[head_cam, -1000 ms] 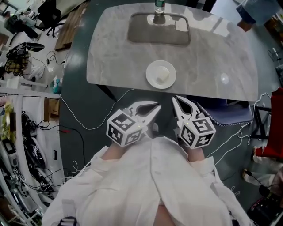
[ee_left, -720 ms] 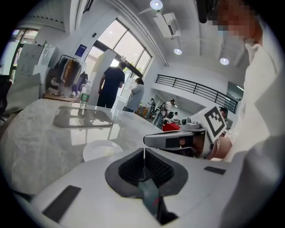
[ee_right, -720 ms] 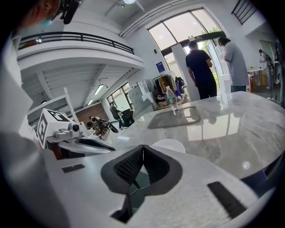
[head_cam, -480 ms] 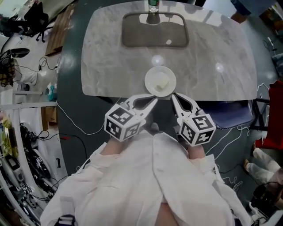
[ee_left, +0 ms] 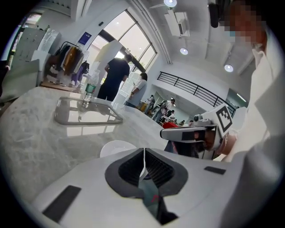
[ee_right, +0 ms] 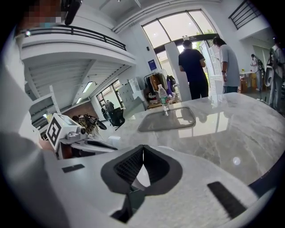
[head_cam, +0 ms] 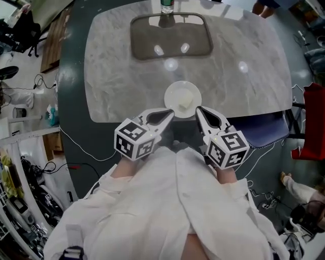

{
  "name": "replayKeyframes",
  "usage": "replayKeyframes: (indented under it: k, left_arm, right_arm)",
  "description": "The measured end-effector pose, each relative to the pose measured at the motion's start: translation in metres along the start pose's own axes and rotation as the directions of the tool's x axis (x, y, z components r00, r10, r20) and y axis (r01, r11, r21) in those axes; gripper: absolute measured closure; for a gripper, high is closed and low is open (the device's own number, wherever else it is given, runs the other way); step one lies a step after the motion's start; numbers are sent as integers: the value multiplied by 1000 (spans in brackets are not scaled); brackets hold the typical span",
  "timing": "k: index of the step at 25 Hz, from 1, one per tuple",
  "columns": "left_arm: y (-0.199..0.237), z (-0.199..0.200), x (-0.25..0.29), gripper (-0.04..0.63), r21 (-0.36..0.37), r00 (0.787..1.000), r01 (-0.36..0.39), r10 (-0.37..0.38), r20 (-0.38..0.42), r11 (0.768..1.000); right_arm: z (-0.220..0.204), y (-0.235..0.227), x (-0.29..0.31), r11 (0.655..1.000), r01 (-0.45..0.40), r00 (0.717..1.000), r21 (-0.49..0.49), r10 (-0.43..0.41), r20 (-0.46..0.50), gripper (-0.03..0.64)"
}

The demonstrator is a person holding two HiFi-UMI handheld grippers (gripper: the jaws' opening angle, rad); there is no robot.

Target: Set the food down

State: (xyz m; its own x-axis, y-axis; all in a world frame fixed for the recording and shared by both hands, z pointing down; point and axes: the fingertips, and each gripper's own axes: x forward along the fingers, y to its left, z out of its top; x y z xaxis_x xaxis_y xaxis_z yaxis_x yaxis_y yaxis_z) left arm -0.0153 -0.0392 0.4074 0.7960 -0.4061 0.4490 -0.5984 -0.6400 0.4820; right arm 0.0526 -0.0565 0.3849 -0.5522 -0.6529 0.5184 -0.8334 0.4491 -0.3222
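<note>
A white plate (head_cam: pixel 183 100) sits at the near edge of the marble table (head_cam: pixel 117 76), with a pale piece of food (head_cam: pixel 186 102) on it. My left gripper (head_cam: pixel 170 115) is shut and empty, its tip just left of the plate's near rim. At the plate's right side, my right gripper (head_cam: pixel 198 109) is also shut with nothing in it. In the left gripper view the closed jaws (ee_left: pixel 144 151) point over the plate (ee_left: pixel 116 148), and the right gripper (ee_left: pixel 196 132) shows beside them. The right gripper view has its jaws (ee_right: pixel 143 147) closed and the left gripper (ee_right: pixel 75 133) at the left.
A grey tray (head_cam: pixel 171 35) lies at the table's far side with a bottle (head_cam: pixel 167 6) on its far rim. A blue chair (head_cam: pixel 264 129) stands under the table's right edge. Cables trail on the floor (head_cam: pixel 76 147). People stand beyond the table (ee_right: pixel 193 67).
The table and plate have come closer. Both gripper tips, which were short of the table edge, now flank the plate's near rim. Both jaws stay shut.
</note>
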Motion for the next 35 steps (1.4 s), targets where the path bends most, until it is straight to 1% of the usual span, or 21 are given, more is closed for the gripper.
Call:
replayKeyframes:
  k: [5,10,15,19,23,28,35]
  left_arm:
    - [5,0,6,574,13,999,31,-30,-20,999]
    - [8,-2,6,574,10,999,33,-33,-27,999]
    - [8,0,10,574,4,999,42,-41,-32,999]
    - [14,-2,14,574,-27,999,24,-25,-42,999]
    - [16,4,17,574,-43,1000,-3,1,-31,999]
    - [10,7,16,574,-76,1000,7,-7,-9,997]
    - [13,-2,21,574,-122,999,-10,5,-34,992]
  right_arm:
    - [5,-3,8,1000,16,1000,16,-16,14,615]
    - [10,1,12,1000,5,1000,18,-6,25,614]
    - [11,-5,11,1000,19,1000,19,-20,24,614]
    - [11,-10,9,1000,16,1000,22,-16,21,614]
    - [9,-16,8,1000,-5,1000,18,5,-7,615]
    - [12,-14,8,999,-33,999,-6,33,-35,614]
    - [7,-16,12,997,-74,995,10,75,-73,614]
